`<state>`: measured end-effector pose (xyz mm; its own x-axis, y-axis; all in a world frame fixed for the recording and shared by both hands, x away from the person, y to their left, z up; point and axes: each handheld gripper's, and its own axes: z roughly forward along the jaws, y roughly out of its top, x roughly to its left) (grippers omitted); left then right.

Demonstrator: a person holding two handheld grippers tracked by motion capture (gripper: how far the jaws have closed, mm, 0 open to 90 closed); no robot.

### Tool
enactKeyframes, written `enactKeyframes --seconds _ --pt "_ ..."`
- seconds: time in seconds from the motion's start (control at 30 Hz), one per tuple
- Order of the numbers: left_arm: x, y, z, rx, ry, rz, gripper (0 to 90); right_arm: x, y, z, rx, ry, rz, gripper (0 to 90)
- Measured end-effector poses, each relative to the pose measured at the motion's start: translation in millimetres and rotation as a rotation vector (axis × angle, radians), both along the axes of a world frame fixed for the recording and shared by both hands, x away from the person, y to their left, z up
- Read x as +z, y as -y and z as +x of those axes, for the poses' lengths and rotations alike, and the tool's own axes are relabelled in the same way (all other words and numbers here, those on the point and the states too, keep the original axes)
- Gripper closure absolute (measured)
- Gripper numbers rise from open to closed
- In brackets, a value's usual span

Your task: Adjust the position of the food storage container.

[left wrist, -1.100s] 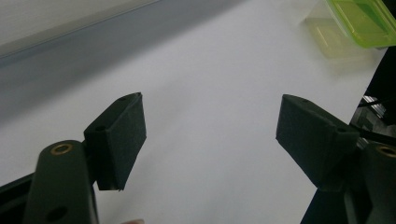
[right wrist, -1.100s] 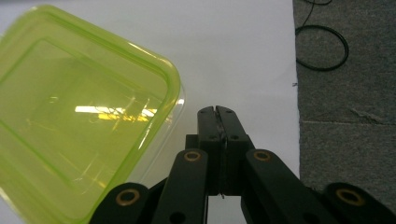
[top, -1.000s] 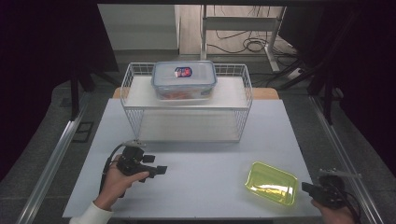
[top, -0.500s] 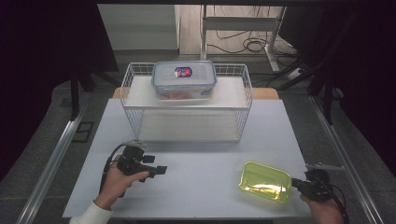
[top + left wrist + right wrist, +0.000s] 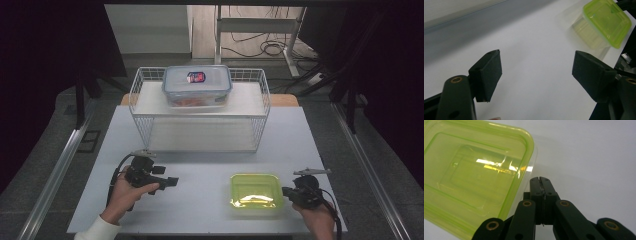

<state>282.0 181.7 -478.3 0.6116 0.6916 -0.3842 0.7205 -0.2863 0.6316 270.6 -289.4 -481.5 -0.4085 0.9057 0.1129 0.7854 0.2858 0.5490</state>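
Sitting near the front right corner of the pale grey table (image 5: 200, 200), a shallow square container with a translucent lime-green plastic lid (image 5: 255, 191) looks empty. The right gripper (image 5: 286, 191), jaws pressed together on nothing, lies against its right edge. The left gripper (image 5: 172, 181), jaws spread, rests toward the front left. On the white wire basket (image 5: 145, 100) at the back edge stands a clear lidded box (image 5: 197, 85) holding something orange; its red-and-blue label is unreadable.

Sitting on the white table (image 5: 200, 200) are one green-lidded container (image 5: 254, 191), one wire basket (image 5: 200, 112), one blue-lidded food box (image 5: 197, 85); two handheld grippers are showing.
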Motion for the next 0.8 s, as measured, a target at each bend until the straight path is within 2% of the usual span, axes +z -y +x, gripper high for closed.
enactKeyframes --seconds 0.27,0.4,0.8 --pt "-1.1 -0.3 1.0 0.003 -0.001 0.001 23.5 -2.8 -44.2 6.2 0.095 -0.004 -0.005 89.1" --pt "-0.9 -1.0 1.1 0.005 0.002 0.001 23.4 -4.7 -62.4 3.3 0.15 -0.009 -0.004 89.1" --pt "-1.8 0.2 1.5 0.002 -0.001 0.006 23.2 -7.5 -92.4 2.4 0.236 -0.003 0.006 89.0"
